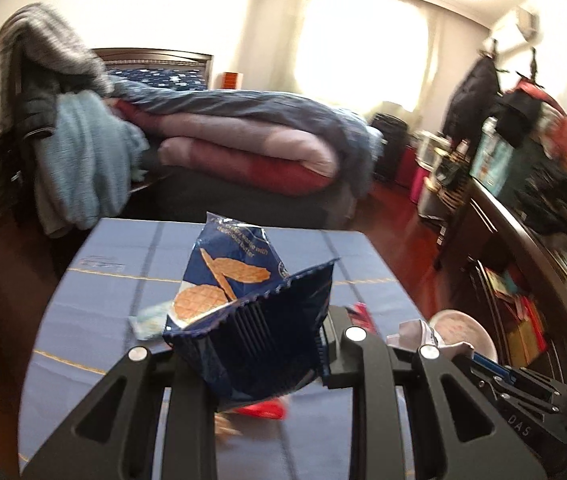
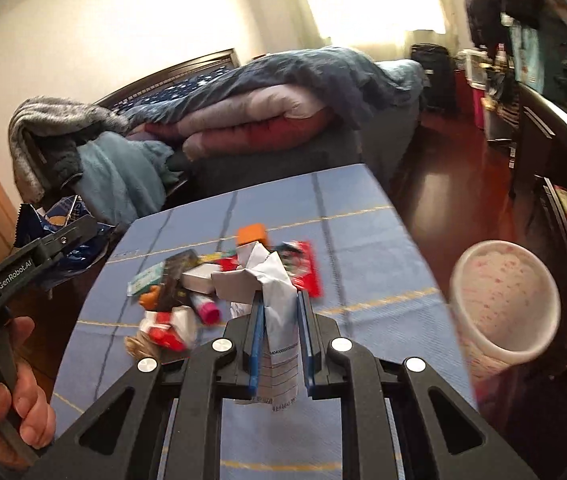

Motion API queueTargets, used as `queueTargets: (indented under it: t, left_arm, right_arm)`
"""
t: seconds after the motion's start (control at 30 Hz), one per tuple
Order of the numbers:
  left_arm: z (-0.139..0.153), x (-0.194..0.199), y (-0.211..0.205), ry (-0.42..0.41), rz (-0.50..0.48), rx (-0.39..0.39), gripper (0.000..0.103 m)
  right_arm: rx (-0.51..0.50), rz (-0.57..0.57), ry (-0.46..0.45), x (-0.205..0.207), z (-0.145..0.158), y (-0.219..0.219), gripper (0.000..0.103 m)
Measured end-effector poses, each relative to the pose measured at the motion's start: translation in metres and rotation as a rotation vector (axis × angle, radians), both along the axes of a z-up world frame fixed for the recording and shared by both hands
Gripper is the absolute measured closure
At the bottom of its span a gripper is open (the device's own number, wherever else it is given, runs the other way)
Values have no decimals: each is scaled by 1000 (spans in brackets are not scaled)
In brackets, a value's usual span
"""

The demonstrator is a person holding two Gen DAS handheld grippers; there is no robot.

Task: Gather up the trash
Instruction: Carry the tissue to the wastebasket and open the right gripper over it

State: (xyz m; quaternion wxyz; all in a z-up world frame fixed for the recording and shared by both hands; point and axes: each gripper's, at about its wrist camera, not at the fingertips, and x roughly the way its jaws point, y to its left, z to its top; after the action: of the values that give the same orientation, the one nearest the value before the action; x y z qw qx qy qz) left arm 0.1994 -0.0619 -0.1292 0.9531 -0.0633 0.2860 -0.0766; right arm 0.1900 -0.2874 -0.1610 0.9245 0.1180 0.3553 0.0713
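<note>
- While both grippers are loaded, the left gripper (image 1: pixel 267 360) is pinching a blue waffle wrapper (image 1: pixel 239 292), held clear above the worktop (image 1: pixel 103 280).
- The right gripper (image 2: pixel 279 344) is pinching a crumpled white paper (image 2: pixel 273 292), apparently a receipt, between its blue pads (image 2: pixel 255 336).
- Both items look light, thin and limp; the wrapper film is probably slippery and springy, so a grip across a folded or sealed edge should hold best.
- The paper tears easily; a grip on its bunched middle is judged safest.
- More litter (image 2: pixel 179 300) lies on the worktop.
- A pale speckled bin (image 2: pixel 503 300) stands just beside the worktop's right edge.
</note>
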Motion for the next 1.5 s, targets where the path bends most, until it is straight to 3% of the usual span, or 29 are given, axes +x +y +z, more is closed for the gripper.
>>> queueTargets:
  t: [0.67, 0.97, 1.3, 1.43, 1.5]
  left_arm:
    - [-5, 1, -187, -15, -336, 58, 76]
    - [-35, 38, -257, 54, -488, 52, 76]
    - [-72, 84, -328, 128, -653, 7, 76]
    - [-88, 97, -351, 141, -684, 17, 63]
    - [-94, 104, -358, 150, -694, 7, 48]
  right_arm:
    - [-67, -347, -4, -40, -7, -154, 87]
    - [-87, -497, 34, -27, -27, -211, 87]
    - [-99, -568, 75, 3, -57, -250, 87]
    - [-113, -587, 91, 17, -70, -261, 87]
    - [-109, -593, 102, 23, -77, -267, 86]
